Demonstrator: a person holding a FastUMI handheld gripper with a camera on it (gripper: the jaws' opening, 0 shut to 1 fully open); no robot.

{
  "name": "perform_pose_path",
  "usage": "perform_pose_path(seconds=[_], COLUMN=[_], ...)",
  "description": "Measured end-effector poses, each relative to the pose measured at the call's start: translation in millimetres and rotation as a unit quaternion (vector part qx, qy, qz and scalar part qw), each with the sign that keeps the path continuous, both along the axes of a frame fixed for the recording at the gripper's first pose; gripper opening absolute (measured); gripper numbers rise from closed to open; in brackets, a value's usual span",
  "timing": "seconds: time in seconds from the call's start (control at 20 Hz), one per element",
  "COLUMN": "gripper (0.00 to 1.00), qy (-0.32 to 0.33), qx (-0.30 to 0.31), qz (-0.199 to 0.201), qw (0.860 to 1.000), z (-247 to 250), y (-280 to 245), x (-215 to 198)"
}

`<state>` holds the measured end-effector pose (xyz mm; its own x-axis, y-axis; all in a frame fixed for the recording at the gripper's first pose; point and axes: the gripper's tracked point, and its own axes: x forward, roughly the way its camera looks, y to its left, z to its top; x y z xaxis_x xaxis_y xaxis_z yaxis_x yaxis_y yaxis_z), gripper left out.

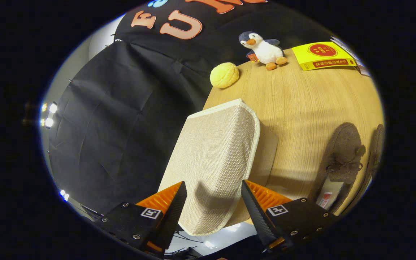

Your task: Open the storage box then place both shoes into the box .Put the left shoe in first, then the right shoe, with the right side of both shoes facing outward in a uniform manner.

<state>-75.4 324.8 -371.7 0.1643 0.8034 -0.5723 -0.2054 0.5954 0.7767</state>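
- Storage box (215,159): beige woven-fabric box with rounded corners and cream piping, standing on the light wooden table (302,104); its lid face lies flat against the body, and whatever is inside is hidden.
- Gripper (213,202): fingers spread wide, the box's near end between them; whether either finger touches the fabric cannot be told.
- Shoes: two brown felt moccasin-style shoes with bow laces, on the table at 3 o'clock from the box, outside it. The nearer shoe (341,159) shows a white insole with a label; the farther shoe (376,151) is only partly seen.
- Yellow round bun-shaped toy (224,75): at 12 o'clock beyond the box.
- Plush penguin (264,48): at 1 o'clock.
- Yellow book (321,56): at 2 o'clock.
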Motion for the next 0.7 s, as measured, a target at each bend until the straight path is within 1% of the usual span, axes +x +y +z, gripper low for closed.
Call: perform_pose_path(seconds=[0.15, 0.3, 0.4, 0.5, 0.55, 0.7], gripper=[0.90, 0.88, 0.86, 0.82, 0.78, 0.75], qy=[0.047, 0.073, 0.080, 0.082, 0.081, 0.071], qx=[0.026, 0.046, 0.051, 0.071, 0.081, 0.070], qz=[-0.002, -0.016, -0.017, -0.024, -0.030, -0.042], qw=[0.999, 0.996, 0.995, 0.994, 0.993, 0.994], z=[-8.8, -6.9, -4.1, 8.0, 15.5, 7.4], y=[10.1, 8.7, 6.9, 5.1, 3.5, -2.8], x=[-5.3, -1.4, -2.3, -0.5, 2.0, 6.6])
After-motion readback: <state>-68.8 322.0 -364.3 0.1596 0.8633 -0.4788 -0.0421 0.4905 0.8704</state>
